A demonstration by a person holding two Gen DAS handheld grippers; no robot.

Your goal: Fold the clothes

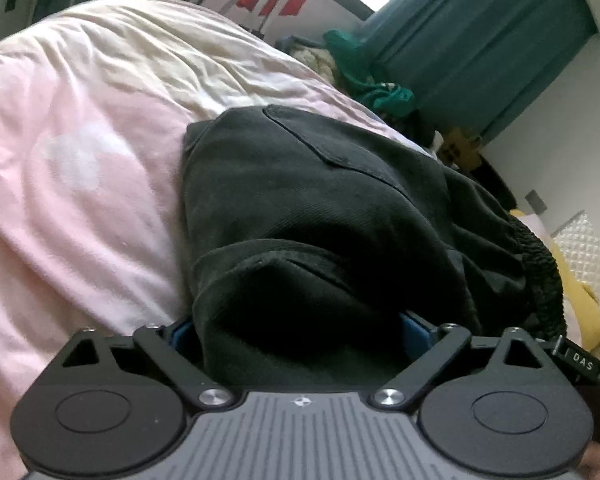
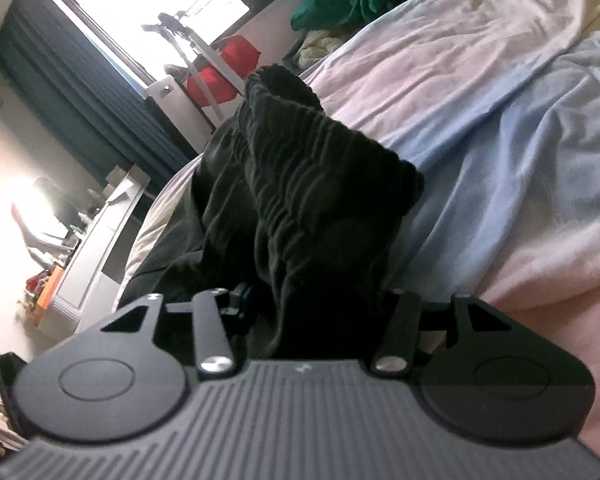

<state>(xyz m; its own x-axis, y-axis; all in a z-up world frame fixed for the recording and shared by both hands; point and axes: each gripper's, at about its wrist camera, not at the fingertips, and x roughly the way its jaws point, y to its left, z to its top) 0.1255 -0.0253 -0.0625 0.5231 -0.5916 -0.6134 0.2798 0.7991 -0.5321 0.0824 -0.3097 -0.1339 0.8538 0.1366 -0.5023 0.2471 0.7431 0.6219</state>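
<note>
A dark, near-black garment (image 1: 308, 208) with a patch pocket lies on the pink and cream bedsheet (image 1: 80, 168). A fold of it bunches up between the blue-padded fingers of my left gripper (image 1: 296, 332), which is shut on the cloth. In the right wrist view the same garment's gathered elastic waistband (image 2: 300, 160) rises up off the bed, and my right gripper (image 2: 316, 304) is shut on the cloth below it. Fabric hides the fingertips in both views.
The bedsheet (image 2: 500, 120) spreads pink, cream and pale blue around the garment. A green cloth heap (image 1: 380, 84) lies at the bed's far edge. Teal curtains (image 1: 480, 40), a window (image 2: 160, 0) and a red item on a rack (image 2: 228, 68) stand beyond.
</note>
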